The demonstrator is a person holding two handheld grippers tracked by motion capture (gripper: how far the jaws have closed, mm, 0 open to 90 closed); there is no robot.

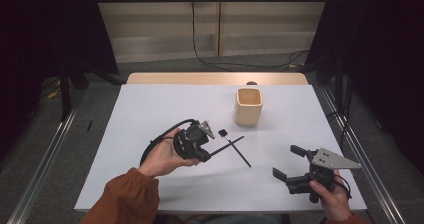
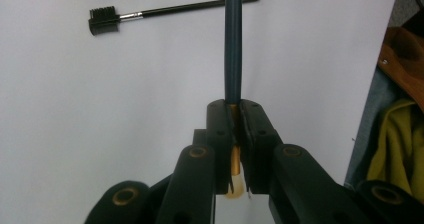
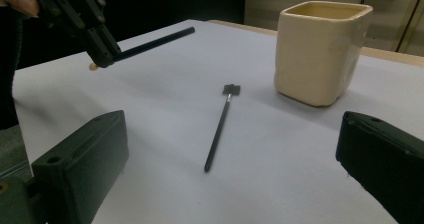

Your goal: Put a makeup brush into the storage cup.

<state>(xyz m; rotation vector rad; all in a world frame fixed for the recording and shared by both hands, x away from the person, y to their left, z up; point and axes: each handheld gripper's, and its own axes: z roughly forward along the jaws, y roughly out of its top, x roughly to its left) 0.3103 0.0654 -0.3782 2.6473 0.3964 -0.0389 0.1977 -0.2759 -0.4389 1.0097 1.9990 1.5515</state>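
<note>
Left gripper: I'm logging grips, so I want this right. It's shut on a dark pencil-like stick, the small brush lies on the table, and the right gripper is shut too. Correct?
Not quite: the right gripper is open, its jaws standing wide apart with nothing between them, as the right gripper view shows. The rest holds: the left gripper is shut on the dark stick, and the small brush lies on the table.

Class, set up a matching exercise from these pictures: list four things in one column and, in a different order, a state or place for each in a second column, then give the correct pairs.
Things:
1. left gripper
2. right gripper
3. small brush
4. cream cup

States or places:
A. stands upright near the table's far edge
B. lies flat on the white table
C. jaws wide open, nothing between them
D. jaws shut on a dark pencil

Pairs: 1-D, 2-C, 3-B, 4-A
</note>
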